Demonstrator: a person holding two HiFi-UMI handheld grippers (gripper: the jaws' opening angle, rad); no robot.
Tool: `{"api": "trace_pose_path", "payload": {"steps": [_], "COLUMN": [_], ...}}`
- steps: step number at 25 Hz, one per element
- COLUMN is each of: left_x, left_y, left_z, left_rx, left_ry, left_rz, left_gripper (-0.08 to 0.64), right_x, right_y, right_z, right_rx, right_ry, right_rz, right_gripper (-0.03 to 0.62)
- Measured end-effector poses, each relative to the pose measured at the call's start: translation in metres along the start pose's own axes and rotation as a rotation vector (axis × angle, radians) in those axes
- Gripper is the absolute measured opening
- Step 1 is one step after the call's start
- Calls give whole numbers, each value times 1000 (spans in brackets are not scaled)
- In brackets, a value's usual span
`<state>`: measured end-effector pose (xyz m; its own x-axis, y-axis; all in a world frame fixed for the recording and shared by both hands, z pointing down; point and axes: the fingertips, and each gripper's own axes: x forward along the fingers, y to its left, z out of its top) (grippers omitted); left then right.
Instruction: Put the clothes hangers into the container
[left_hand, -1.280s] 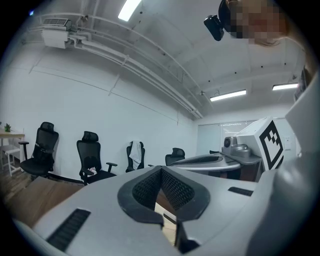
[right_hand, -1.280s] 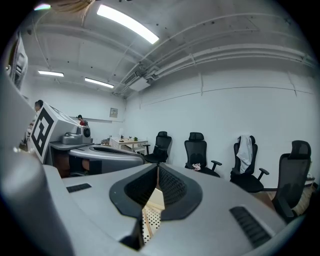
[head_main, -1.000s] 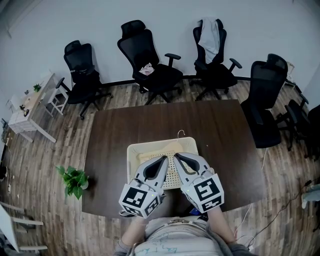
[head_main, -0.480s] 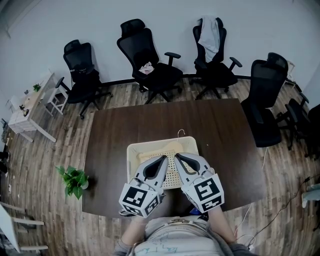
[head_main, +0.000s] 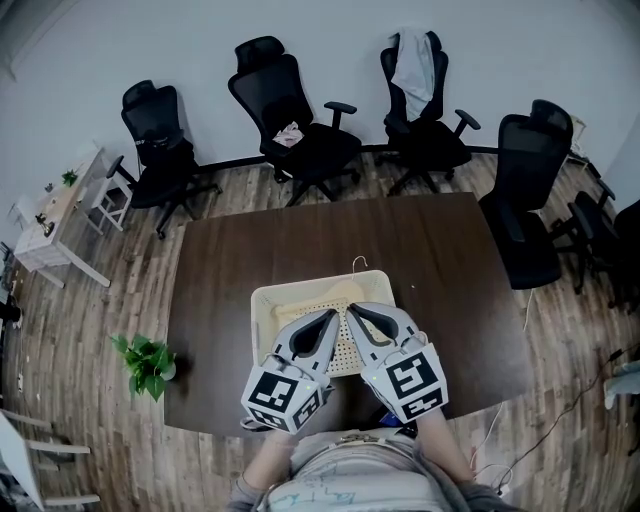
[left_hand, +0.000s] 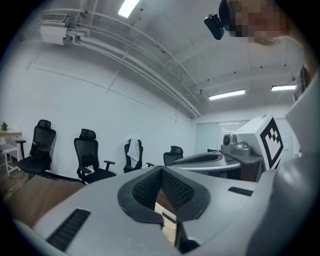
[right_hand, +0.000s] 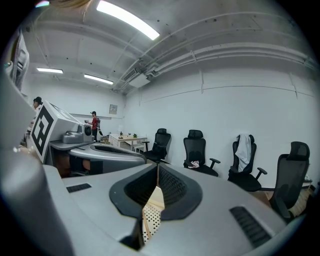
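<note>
A cream perforated container (head_main: 262, 305) stands on the dark brown table (head_main: 240, 250) near its front edge. A pale wooden hanger (head_main: 335, 293) lies inside it, its metal hook (head_main: 359, 264) sticking out over the far rim. Both grippers hover side by side above the container's near half. My left gripper (head_main: 329, 318) has its jaws closed together with nothing between them. My right gripper (head_main: 352, 312) is shut too and holds nothing. In the right gripper view, a strip of the perforated container (right_hand: 149, 218) shows below the jaws.
Several black office chairs (head_main: 290, 110) stand beyond the table's far side, one draped with a grey garment (head_main: 412, 62). A potted plant (head_main: 148, 362) sits on the floor at the left, and a small white desk (head_main: 50, 215) stands further left.
</note>
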<state>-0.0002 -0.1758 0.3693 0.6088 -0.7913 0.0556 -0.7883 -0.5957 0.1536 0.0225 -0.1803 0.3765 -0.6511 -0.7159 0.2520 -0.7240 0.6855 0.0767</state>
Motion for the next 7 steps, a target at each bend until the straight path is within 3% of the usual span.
{"api": "trace_pose_path", "payload": {"steps": [7], "left_x": [3], "left_y": [0], "left_z": [0], "left_rx": [15], "left_ry": [3], "left_rz": [0], "left_gripper": [11], "right_x": [2], "right_y": [-2], "right_z": [-2], "right_rx": [6], "right_ry": [3], "right_rz": [-4], "right_gripper": [23]}}
